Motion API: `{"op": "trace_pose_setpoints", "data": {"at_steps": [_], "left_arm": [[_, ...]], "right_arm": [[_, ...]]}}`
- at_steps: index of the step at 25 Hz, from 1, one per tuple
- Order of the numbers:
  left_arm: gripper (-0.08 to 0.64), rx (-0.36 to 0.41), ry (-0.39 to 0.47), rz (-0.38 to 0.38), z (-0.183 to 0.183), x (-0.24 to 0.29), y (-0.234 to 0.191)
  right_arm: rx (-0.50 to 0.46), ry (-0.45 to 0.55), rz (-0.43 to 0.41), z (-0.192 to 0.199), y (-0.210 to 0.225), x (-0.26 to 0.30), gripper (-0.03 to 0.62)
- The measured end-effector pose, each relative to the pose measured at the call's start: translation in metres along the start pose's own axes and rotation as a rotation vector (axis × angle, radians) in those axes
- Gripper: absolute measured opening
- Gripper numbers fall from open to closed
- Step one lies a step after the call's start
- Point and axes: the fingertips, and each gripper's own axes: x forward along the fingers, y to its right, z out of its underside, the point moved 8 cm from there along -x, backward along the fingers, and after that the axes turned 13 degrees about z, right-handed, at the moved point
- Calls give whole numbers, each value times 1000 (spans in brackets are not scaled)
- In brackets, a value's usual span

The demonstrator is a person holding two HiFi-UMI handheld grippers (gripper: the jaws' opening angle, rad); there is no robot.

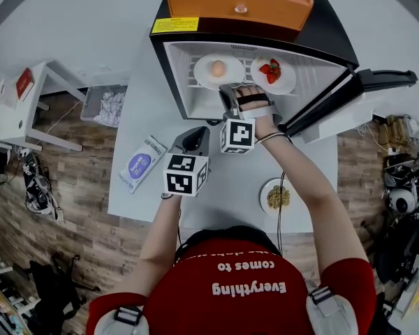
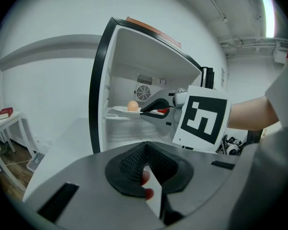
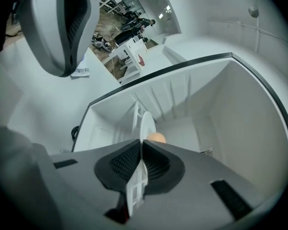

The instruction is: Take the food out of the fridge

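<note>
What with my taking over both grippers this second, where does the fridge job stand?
Right gripper: shut on the rim of the egg plate, which sits inside the open fridge.
Left gripper: shut, empty, held in front of the fridge.
Strawberry plate: beside the egg plate in the fridge, untouched.
Done: a third plate, with yellowish food, sits on the table, presumably already taken out.
Left: draw out the egg plate and set it on the table, then fetch the strawberry plate.
</note>
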Motion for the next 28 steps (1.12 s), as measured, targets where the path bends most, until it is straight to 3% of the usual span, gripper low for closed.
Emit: {"op": "trace_pose_setpoints", "data": {"at_steps": [11, 20, 28], "left_arm": [[6, 66, 48, 23, -24, 0, 19], [6, 95, 56, 43, -23, -10, 35], [6, 121, 75, 50, -15, -30, 53]], "right_arm": [[112, 51, 115, -4, 11, -61, 21], [109, 100, 280, 4, -5, -115, 22], [108, 93, 329, 11, -17, -163, 21]]}}
